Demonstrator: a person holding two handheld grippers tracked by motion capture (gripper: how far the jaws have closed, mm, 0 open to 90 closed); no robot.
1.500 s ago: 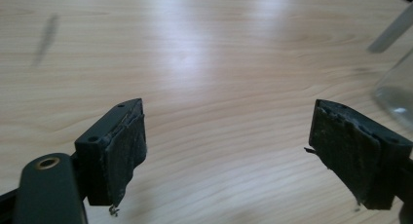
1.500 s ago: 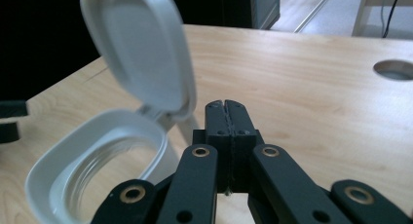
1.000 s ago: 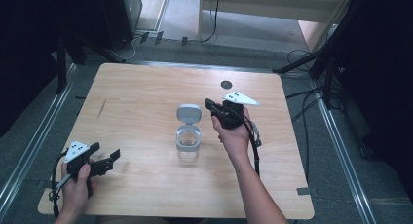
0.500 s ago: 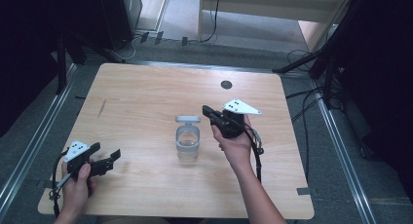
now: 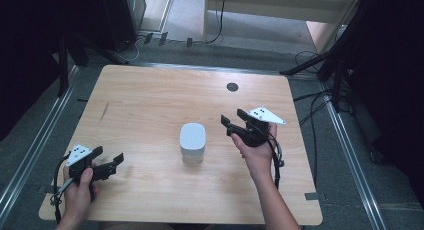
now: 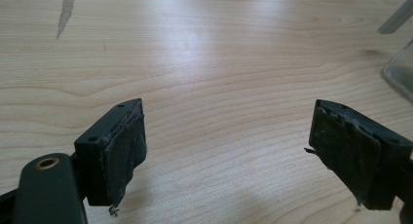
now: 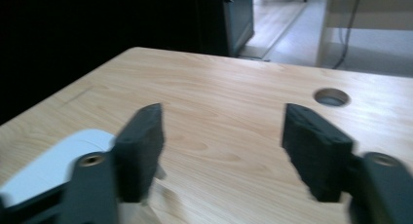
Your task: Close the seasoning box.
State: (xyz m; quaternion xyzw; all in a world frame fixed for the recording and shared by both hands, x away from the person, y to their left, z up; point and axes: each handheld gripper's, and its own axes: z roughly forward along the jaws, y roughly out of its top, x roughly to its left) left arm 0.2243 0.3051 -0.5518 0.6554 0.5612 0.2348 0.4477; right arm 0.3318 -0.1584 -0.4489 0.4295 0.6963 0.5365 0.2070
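We see a wooden worktop (image 5: 150,105) with a clear jar (image 5: 192,151) standing upright near its middle, white lid (image 5: 193,135) on top. A round cable hole (image 5: 232,87) sits toward the far edge, and a dark streak (image 5: 104,111) marks the wood on the left.

Our right tool (image 5: 234,124) is held above the worktop just to the right of the jar, apart from it, jaws spread wide with nothing between them. In the right gripper view the tool (image 7: 221,143) shows bare wood in the gap, the white lid (image 7: 58,160) low at the left behind the left jaw, the cable hole (image 7: 331,97) farther off; this view is blurred.

Our left tool (image 5: 107,160) is near the front left corner, well apart from the jar, held in the left hand (image 5: 77,190). In the left gripper view this tool (image 6: 228,146) is also wide open and empty, worn pads (image 6: 127,153) over bare wood, the jar's glass edge (image 6: 400,70) at the far right.
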